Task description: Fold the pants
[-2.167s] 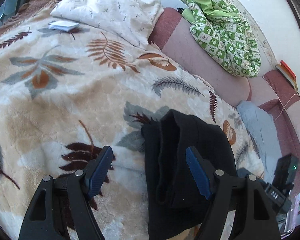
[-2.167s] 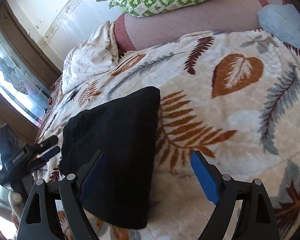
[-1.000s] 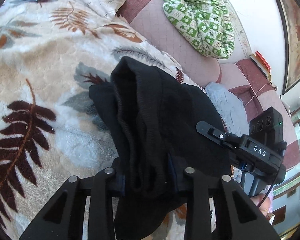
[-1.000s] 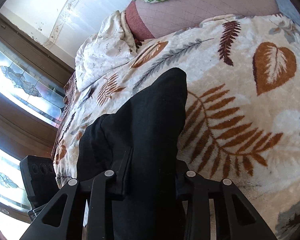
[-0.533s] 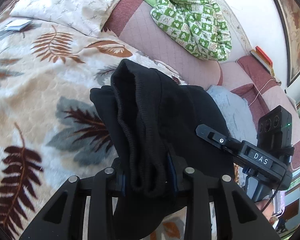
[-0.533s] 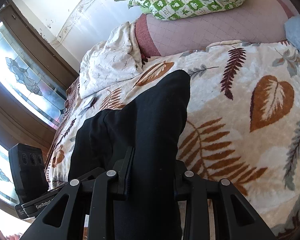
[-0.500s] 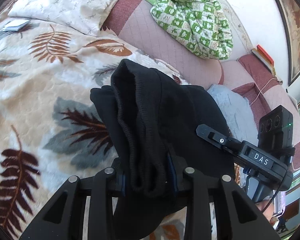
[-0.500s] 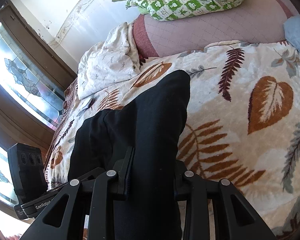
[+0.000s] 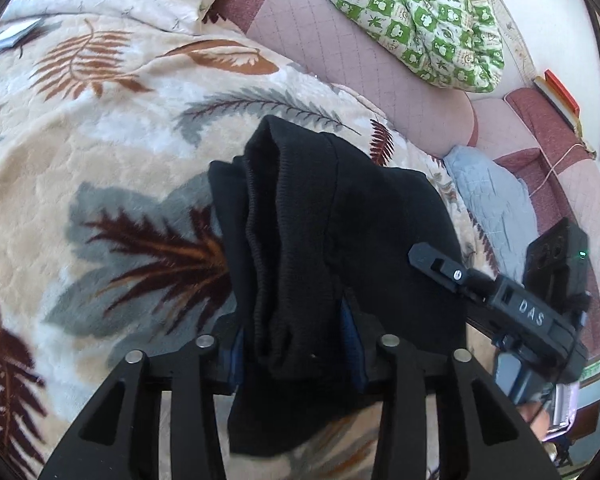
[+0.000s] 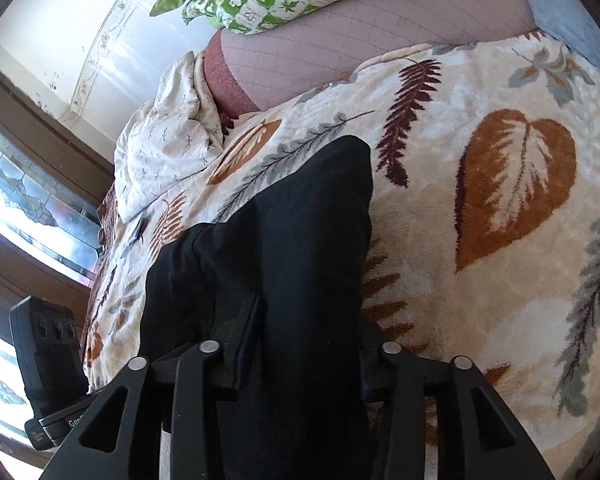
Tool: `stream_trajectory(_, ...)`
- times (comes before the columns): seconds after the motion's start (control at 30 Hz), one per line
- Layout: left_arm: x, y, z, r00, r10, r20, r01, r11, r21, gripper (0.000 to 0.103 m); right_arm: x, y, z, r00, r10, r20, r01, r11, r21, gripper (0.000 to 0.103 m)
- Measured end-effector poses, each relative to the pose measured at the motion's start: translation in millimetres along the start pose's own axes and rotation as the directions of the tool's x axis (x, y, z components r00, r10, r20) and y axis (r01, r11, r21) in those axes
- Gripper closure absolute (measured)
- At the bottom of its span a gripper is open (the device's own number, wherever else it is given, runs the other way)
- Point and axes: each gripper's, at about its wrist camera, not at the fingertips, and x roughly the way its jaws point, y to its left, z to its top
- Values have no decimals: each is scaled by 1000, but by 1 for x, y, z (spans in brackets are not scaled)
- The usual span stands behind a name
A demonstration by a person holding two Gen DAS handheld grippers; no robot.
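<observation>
Pants (image 9: pixel 324 240), black and folded into a thick bundle, hung from both grippers over the leaf-patterned blanket (image 9: pixel 100 168). The left gripper (image 9: pixel 296 344) had its fingers clamped tight on the ribbed folds, the cloth running toward 12 o'clock. The right gripper (image 10: pixel 304 356) pinched the same bundle (image 10: pixel 300 248) just as firmly, fabric bulging between its fingers. In the left view the right gripper's body (image 9: pixel 512 308) sat at 4 o'clock. A green checked quilt (image 9: pixel 416 20) lay on the pink headboard (image 9: pixel 340 64) at 1 o'clock.
</observation>
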Motion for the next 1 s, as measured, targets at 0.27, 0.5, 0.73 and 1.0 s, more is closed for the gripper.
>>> stream_trajectory(0.27, -64, -10, 16, 992, 54, 113, -63, 996, 71, 54, -66, 22, -21, 982, -36, 183, 63, 988, -142, 37)
stream_trajectory(0.5, -22, -43, 64, 991, 57, 123, -63, 997, 44, 50, -67, 42, -53, 990, 12, 141, 20, 975, -222, 38)
stream_trajectory(0.73, 30, -16, 71, 991, 135, -10, -136, 989, -66, 50, -48, 32, -77, 991, -60, 123, 91, 959, -267, 38)
stream_trajectory(1.0, 36, -9, 67, 992, 122, -31, -124, 988, -88, 46, -18, 41, -101, 977, -161, 144, 206, 894, -398, 26)
